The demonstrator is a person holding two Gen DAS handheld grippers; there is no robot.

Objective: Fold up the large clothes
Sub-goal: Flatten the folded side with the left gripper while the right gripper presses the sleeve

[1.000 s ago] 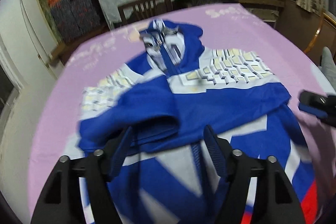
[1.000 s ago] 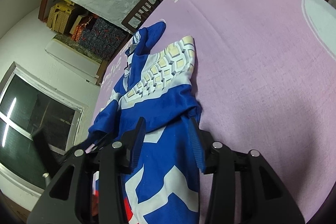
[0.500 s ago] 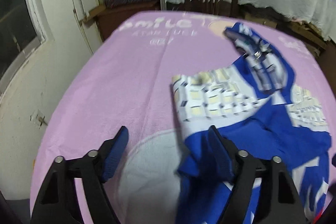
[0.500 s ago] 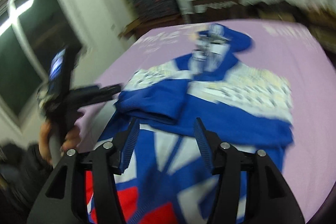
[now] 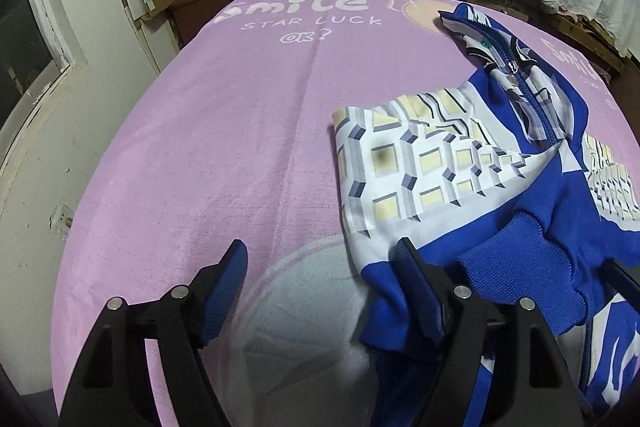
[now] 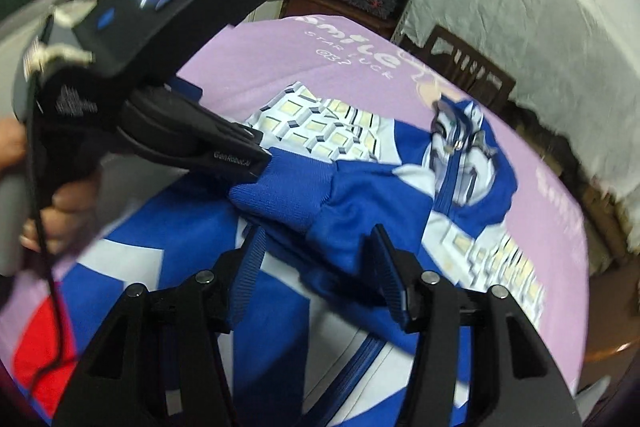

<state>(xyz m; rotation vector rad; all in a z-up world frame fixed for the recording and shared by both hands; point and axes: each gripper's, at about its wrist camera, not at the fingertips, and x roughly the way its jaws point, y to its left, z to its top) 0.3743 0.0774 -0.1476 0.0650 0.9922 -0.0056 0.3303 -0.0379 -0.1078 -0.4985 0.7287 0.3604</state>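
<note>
Jacket (image 5: 500,187) lies zipped on the bench (image 5: 240,147), sleeve cuff (image 6: 284,195) folded across for tidying; left claw (image 5: 320,283) and right claw (image 6: 316,259) hover wide, empty.

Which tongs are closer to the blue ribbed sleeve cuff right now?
Left. The left tongs sit at the edge of the ribbed cuff, their tips touching it. The right tongs hang open above the jacket, nearer the camera and clear of the cuff.

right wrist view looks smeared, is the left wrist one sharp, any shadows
Right wrist view: motion blur smears the jacket and the left tongs. Left wrist view: sharp, fisheye-bent edges, a dark shadow on the purple cloth between its open tongs.
</note>
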